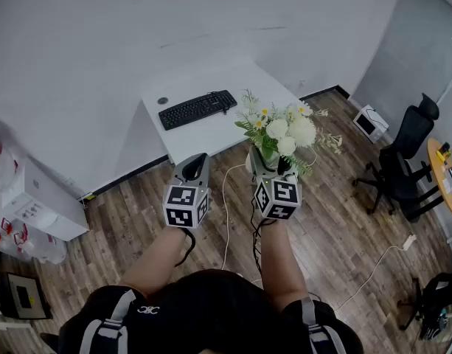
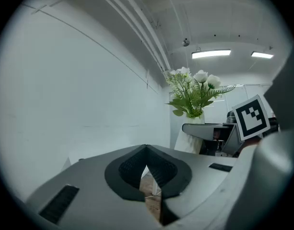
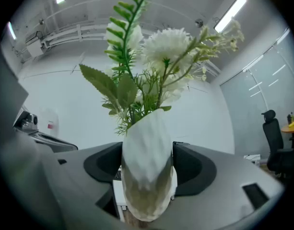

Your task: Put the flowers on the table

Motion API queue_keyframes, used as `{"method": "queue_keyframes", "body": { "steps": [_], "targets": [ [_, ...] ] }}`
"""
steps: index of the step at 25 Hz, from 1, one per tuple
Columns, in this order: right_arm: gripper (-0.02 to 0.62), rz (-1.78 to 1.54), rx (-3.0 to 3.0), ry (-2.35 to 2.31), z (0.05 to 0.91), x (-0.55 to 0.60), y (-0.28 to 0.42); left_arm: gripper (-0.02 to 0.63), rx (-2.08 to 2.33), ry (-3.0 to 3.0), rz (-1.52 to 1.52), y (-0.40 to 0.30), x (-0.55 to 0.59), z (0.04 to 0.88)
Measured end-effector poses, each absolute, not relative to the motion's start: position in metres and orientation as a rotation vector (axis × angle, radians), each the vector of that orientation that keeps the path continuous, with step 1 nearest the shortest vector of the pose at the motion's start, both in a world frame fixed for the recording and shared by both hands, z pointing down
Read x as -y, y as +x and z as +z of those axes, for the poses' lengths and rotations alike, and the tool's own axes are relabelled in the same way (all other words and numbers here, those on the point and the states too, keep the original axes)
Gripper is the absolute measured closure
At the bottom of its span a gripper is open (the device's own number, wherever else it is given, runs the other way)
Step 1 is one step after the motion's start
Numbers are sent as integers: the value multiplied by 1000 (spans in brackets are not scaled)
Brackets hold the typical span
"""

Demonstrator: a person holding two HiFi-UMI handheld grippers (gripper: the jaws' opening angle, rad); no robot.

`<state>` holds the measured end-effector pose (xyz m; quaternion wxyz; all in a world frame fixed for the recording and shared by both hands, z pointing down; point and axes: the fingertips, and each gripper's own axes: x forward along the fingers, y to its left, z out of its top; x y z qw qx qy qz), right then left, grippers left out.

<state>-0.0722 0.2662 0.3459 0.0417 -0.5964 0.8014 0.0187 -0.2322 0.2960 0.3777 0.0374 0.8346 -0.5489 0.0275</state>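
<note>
A bunch of white flowers (image 1: 286, 130) with green leaves stands in a white ribbed vase (image 1: 261, 158). My right gripper (image 1: 268, 168) is shut on the vase and holds it upright in the air, near the front right corner of the white table (image 1: 218, 135). In the right gripper view the vase (image 3: 147, 162) fills the gap between the pads, with the flowers (image 3: 170, 47) above it. My left gripper (image 1: 197, 165) hovers to the left of the vase, shut and holding nothing. Its view shows the flowers (image 2: 194, 91) off to the right.
A black keyboard (image 1: 197, 109) lies on the table, which stands against the white wall. Cables (image 1: 226, 212) run over the wooden floor below the grippers. A black office chair (image 1: 402, 161) and an orange round table (image 1: 445, 174) stand at the right, white cabinets (image 1: 41, 205) at the left.
</note>
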Motion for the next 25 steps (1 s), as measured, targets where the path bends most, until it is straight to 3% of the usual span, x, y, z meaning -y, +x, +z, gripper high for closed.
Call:
{"method": "queue_keyframes", "body": {
  "steps": [11,25],
  "targets": [
    [264,51,-2472,-1754,347,-265,-69,594,1696,2531,104,-221,-288,380],
    [264,83,-2475,-1693,343,-252,22,594,1754,2547,81,-125,-276,384]
  ]
}}
